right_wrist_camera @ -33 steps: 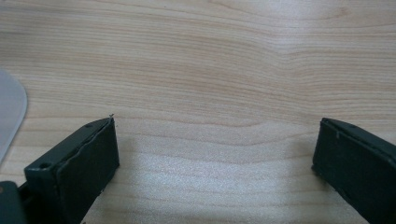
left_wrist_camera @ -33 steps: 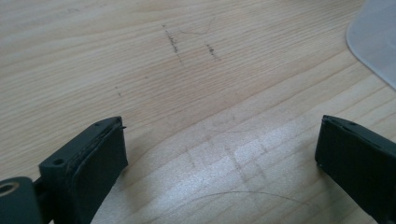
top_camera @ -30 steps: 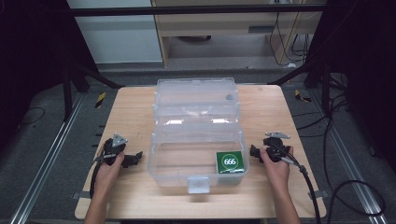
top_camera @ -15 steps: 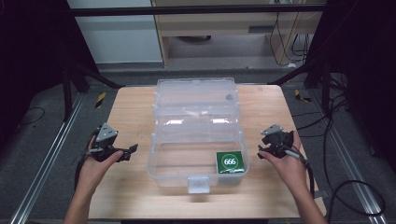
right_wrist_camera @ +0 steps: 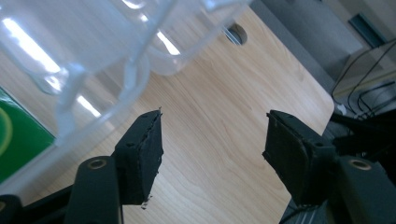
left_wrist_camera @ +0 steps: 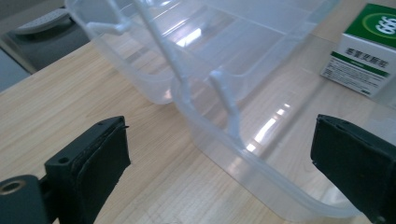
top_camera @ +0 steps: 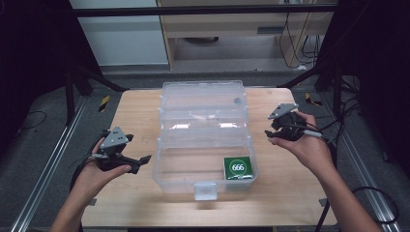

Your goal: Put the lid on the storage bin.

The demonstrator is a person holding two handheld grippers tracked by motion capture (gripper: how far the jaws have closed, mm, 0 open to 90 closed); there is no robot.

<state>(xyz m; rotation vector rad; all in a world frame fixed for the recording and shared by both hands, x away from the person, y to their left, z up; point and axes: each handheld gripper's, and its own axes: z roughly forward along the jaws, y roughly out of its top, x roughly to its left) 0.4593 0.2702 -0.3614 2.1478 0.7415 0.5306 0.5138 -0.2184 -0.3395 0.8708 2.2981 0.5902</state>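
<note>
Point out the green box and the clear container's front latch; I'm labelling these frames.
green box [top_camera: 237,167]: high view, on its top face by the 666 mark.
front latch [top_camera: 205,190]: high view, on the tab at the clear container's near wall.

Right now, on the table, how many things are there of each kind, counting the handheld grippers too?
Clear plastic box, lid open: 1
Green carton marked 666, inside the box: 1
Handheld grippers, both open and empty: 2, the left gripper and the right gripper
Total: 4
</note>
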